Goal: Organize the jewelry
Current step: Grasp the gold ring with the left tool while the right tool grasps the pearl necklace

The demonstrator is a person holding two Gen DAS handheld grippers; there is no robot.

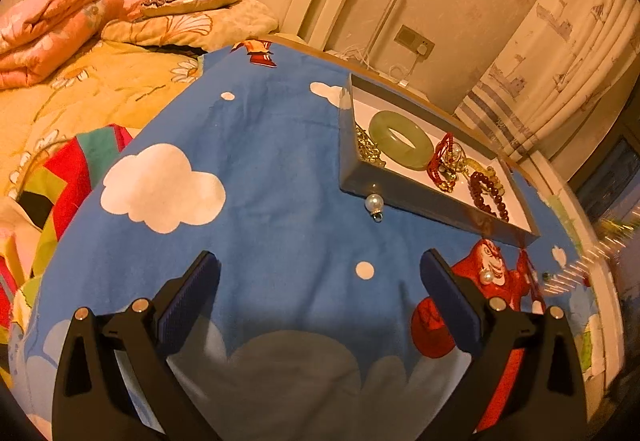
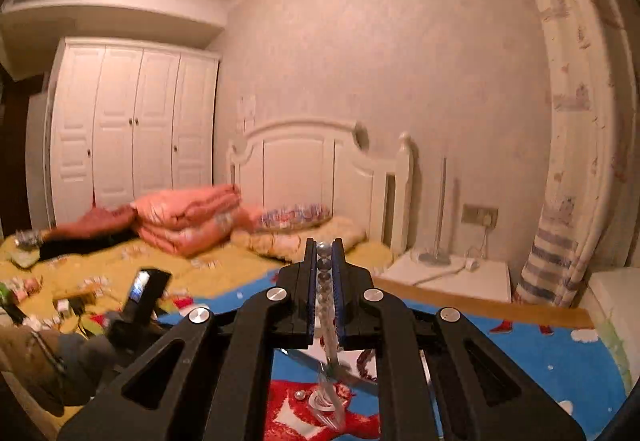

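the bead strand (image 2: pixel 323 273) is pinched between the blue pads of our right gripper (image 2: pixel 323 253), which is clenched on it near one end; the rest hangs down blurred below the jaws, over the red figure on the blue cloth (image 2: pixel 540 361). in the left wrist view the same strand shows only as a streak at the right edge. our left gripper (image 1: pixel 320 273) is released, jaws wide, hovering over the cloth with nothing between them.

we judge the strand light, limp and slick: clear round beads on a thread that will swing and slide rather than hold a shape. a pinch across several beads, as now, seems safer than on a single bead, which could roll out of the pads. a hard squeeze risks cracking a bead; a jerk could snap the thread.

the tray (image 1: pixel 400 197) sits on the cloth near the far edge and already holds a jade bangle (image 1: pixel 400 139), a gold chain (image 1: pixel 368 151), a red cord piece (image 1: pixel 442 161) and a dark red bead bracelet (image 1: pixel 486 193). one pearl earring (image 1: pixel 374 203) lies touching the tray's near wall, another (image 1: pixel 487 276) on the red figure. those are tiny, round and smooth; we would take them by the metal hook or squarely across the pearl.
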